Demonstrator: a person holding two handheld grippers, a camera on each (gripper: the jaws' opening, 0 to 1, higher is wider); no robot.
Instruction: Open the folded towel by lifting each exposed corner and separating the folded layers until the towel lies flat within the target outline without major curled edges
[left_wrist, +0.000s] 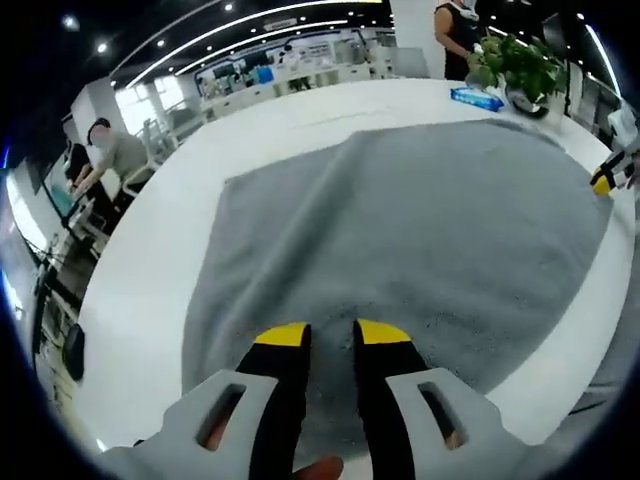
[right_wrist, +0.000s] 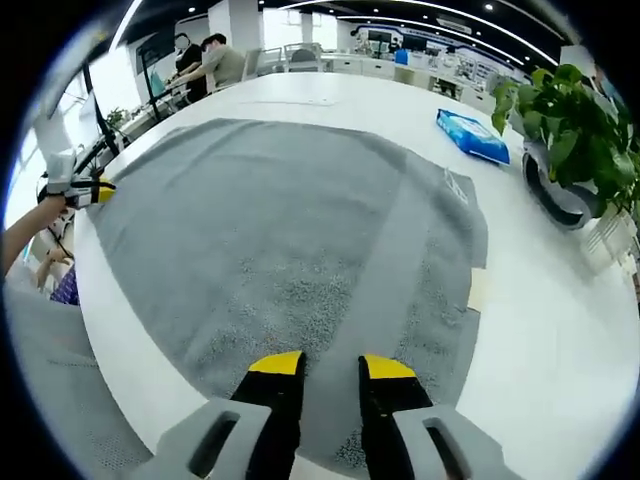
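A grey towel (left_wrist: 400, 230) lies spread over the white table (left_wrist: 150, 280), with a soft ridge running away from my left gripper (left_wrist: 332, 336). That gripper's yellow-tipped jaws stand close together with the towel's near edge between them. In the right gripper view the towel (right_wrist: 270, 220) also lies open, a raised band leading from my right gripper (right_wrist: 331, 368), whose jaws pinch the near edge. The right gripper (left_wrist: 603, 182) appears at the towel's far-right corner in the left gripper view. The left gripper (right_wrist: 88, 190), held by a hand (right_wrist: 25, 235), sits at the towel's left corner.
A blue pack (right_wrist: 472, 135) lies on the table (right_wrist: 560, 330) past the towel, next to a potted plant (right_wrist: 575, 120). People (right_wrist: 215, 60) work at desks behind, and one person (left_wrist: 455, 35) stands by the far edge. The table's rim runs close under both grippers.
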